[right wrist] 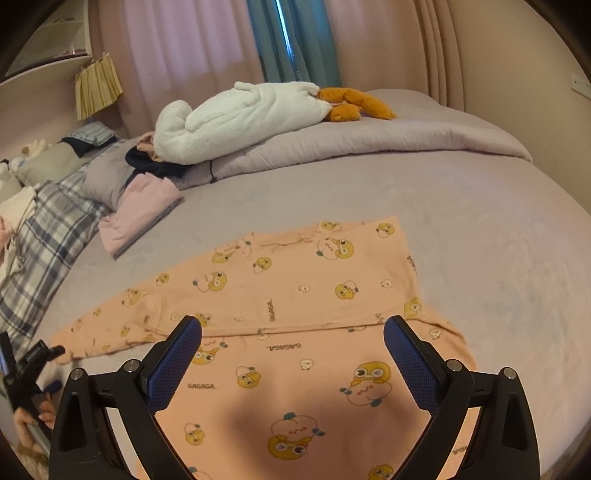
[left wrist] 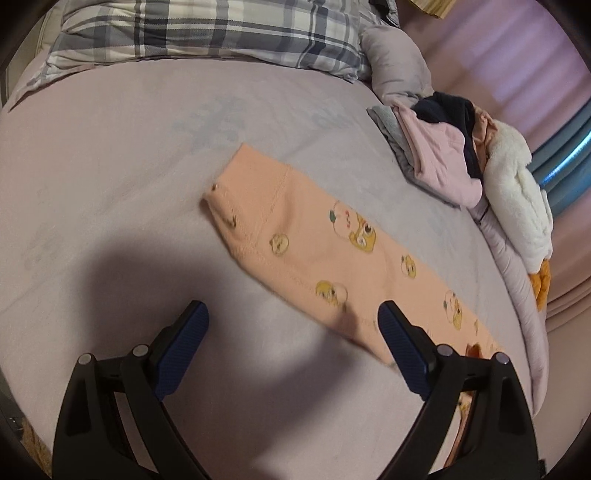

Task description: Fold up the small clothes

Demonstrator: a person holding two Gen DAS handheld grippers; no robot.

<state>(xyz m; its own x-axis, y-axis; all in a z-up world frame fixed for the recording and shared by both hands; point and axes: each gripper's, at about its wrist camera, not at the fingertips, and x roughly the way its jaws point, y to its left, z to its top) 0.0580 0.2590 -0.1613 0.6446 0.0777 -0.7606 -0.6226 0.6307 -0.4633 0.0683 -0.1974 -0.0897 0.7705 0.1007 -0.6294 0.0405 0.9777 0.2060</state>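
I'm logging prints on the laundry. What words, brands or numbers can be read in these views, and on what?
"GAGAGA." – printed several times, at differing angles, on the peach garment spread on the bed, clear in the right wrist view.
In the left wrist view the peach garment shows only cartoon figures; no lettering is readable there.
Nothing readable on the plaid pillow, folded pink clothes or white plush toy.

A peach-orange cotton child's garment (right wrist: 295, 295) printed with yellow cartoon ducks and the word "GAGAGA" lies flat on the lilac bed sheet (right wrist: 498, 240). One part is folded over, its straight edge crossing the middle of the cloth. A long narrow section (left wrist: 332, 251) stretches out to one side, ending in a stitched hem.
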